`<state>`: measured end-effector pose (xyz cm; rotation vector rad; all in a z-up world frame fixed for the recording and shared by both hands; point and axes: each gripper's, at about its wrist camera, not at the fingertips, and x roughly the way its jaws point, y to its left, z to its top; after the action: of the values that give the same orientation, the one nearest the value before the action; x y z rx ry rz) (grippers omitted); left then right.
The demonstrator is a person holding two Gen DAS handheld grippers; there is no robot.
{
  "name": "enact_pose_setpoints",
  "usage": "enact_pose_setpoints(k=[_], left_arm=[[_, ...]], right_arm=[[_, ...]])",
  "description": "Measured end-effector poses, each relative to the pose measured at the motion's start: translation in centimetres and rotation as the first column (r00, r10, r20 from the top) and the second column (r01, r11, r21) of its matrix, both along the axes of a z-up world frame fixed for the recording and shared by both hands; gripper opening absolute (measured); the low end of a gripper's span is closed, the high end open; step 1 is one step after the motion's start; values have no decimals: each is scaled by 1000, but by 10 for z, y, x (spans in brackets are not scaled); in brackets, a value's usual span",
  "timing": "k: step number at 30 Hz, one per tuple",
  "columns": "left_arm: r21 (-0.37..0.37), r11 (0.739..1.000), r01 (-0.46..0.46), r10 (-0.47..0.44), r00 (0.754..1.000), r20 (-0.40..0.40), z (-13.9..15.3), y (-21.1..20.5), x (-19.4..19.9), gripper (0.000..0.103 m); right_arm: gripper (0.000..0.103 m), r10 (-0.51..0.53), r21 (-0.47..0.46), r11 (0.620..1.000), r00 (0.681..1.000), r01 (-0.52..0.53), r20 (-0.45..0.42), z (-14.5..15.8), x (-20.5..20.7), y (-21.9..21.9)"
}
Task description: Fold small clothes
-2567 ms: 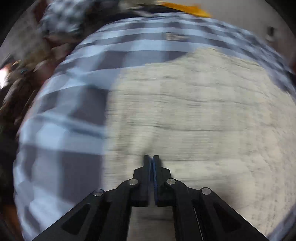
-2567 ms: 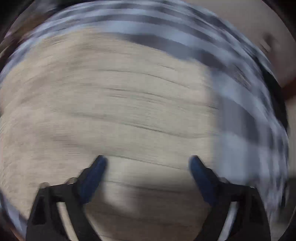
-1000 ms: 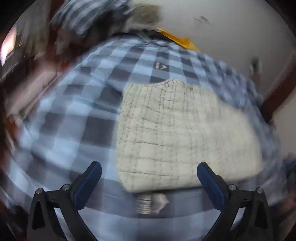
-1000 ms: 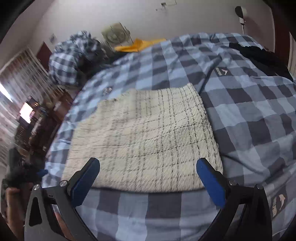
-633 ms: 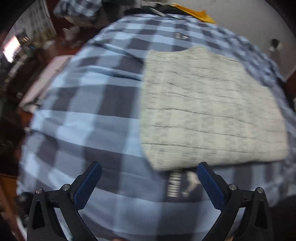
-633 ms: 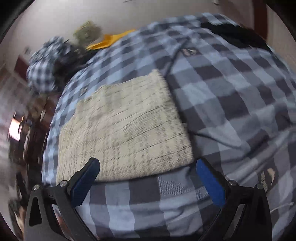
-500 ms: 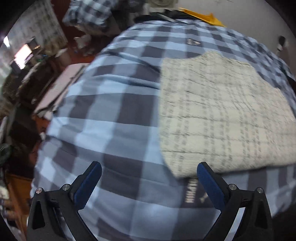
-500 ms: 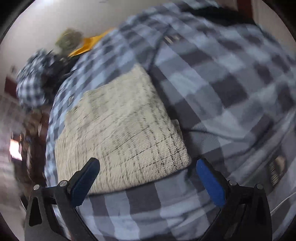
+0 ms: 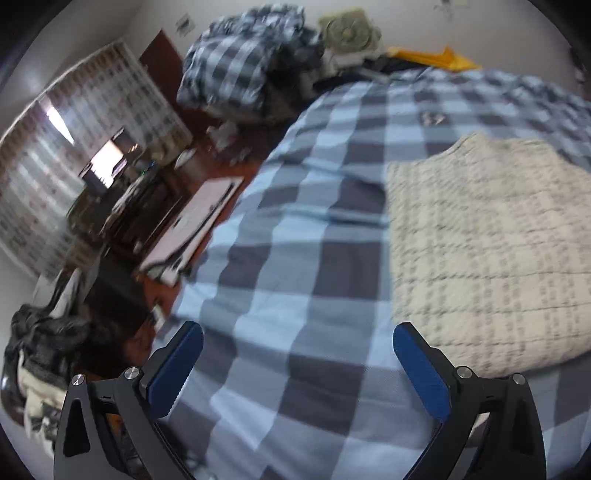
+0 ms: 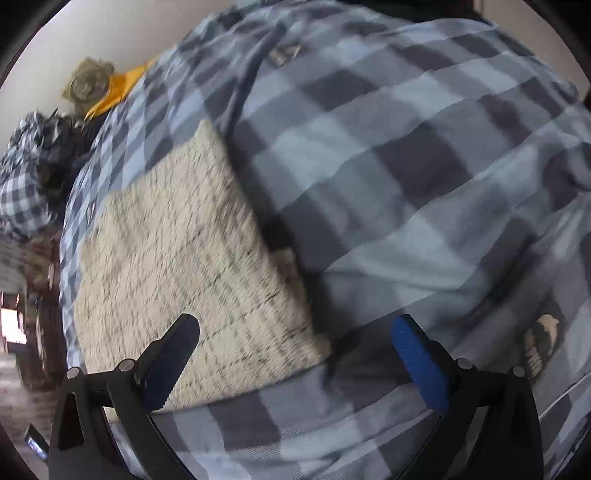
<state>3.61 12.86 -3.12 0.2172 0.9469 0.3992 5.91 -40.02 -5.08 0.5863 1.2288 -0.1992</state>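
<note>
A cream knitted garment with thin dark check lines (image 9: 487,240) lies folded flat as a rectangle on the blue-and-grey checked bedcover (image 9: 295,229). In the left wrist view it lies to the right of my left gripper (image 9: 295,358), which is open, empty and raised above the cover. In the right wrist view the garment (image 10: 192,254) lies at the left, its near right corner between the fingers of my right gripper (image 10: 295,350), which is open and empty above it.
Left of the bed stands cluttered furniture (image 9: 147,206) with a bright screen. A checked bundle (image 9: 236,70), a fan (image 9: 347,29) and a yellow cloth (image 9: 432,55) lie past the bed's far end. A dark pile of clothes (image 9: 48,339) lies at the near left.
The left gripper opened from shut. Both grippers have lifted off the garment and drawn back. The left view has swung left toward the room, the right view toward the garment's right edge.
</note>
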Motion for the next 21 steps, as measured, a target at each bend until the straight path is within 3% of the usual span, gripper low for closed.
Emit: enact_pose_setpoints(k=[3,6,7,9,11,14,17,19,21], left_arm=[[-56,998,34,-33,999,23,3,-5,-4,103],[-55,998,25,-28,999,-47,-2,-9,-5,103],[-35,999,7,-9,997,-77,-5,-9,-5,103],[50,992,-120,124,988,-90,-6,-1,-7,103],[81,985,-153,159,984,-80,-4,3,-9,103],[6,994,-112,112,994,-12,4,8,-23,103],[-74,997,25,-22,999,42,14,4,-33,103],[-74,987,142,-140,990,24,13,-4,-39,103],[-144,966,216,-222,975,-28,5,-8,-40,103]], right_arm=[[102,28,-41,999,1000,-28,-1,2,1,7],[102,39,-35,999,999,-39,2,3,-1,9],[102,40,-41,998,999,-40,4,5,-1,10],[102,50,-52,997,999,-49,9,7,-2,11],[102,60,-54,997,998,-59,12,9,-2,14],[102,90,-58,994,996,-89,18,13,-3,21],[102,139,-53,989,990,-137,31,24,-8,29],[102,190,-13,982,980,-190,57,37,-13,32],[102,220,-27,975,973,-219,75,51,-22,30]])
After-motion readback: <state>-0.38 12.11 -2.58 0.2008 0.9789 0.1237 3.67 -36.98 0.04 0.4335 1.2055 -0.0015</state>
